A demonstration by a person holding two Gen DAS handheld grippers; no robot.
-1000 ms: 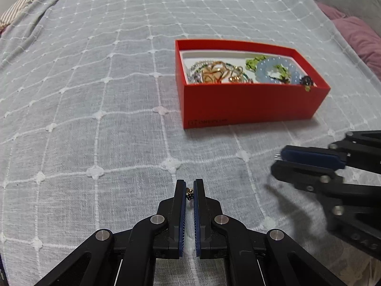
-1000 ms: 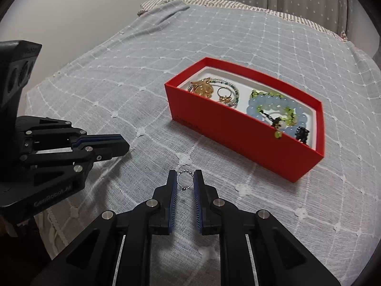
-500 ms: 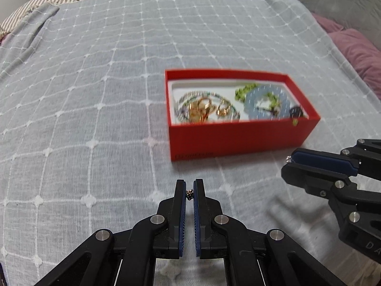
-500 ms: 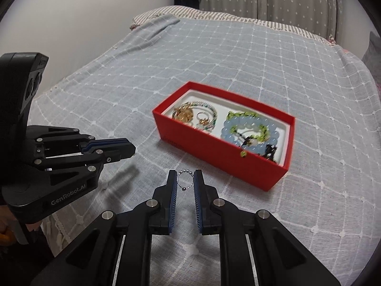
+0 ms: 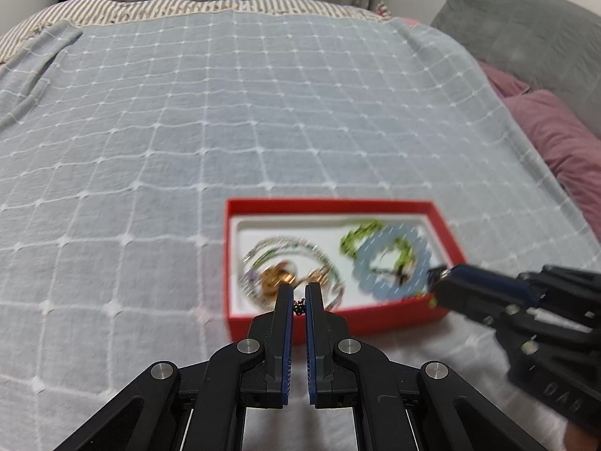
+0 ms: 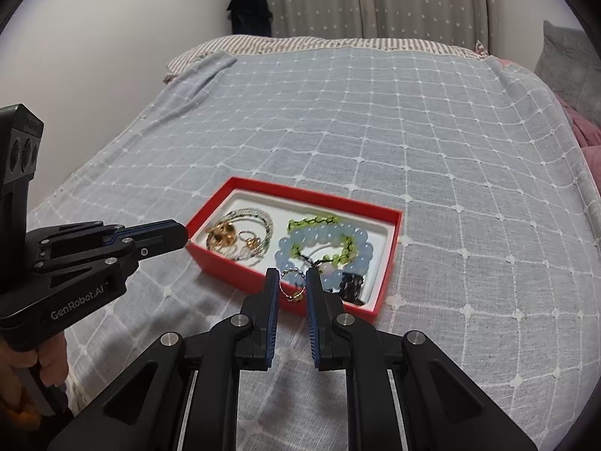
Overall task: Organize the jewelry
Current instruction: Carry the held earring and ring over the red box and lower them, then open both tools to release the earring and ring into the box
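A red box [image 5: 338,323] [image 6: 233,267] with a white lining lies on the bed and holds gold pieces [image 6: 221,233], a pale blue bead bracelet [image 6: 323,248] and green beads [image 5: 360,231]. My left gripper [image 5: 299,293] is shut on a small dark beaded piece [image 5: 299,306], held over the box's near left part. My right gripper [image 6: 294,276] is shut on a small silver bead ring [image 6: 291,282], held over the box's near edge. Each gripper shows in the other's view, the left one [image 6: 165,236] and the right one [image 5: 450,282].
The grey-blue checked bedspread [image 6: 375,131] covers the bed. Purple pillows [image 5: 556,135] and a grey cushion [image 5: 526,30] lie at the right. A striped pillow [image 6: 300,43] and a curtain are at the far end. A white wall runs along the left.
Both grippers have risen and moved forward over the red box, each still holding its small piece. The box now sits lower and closer in both views.
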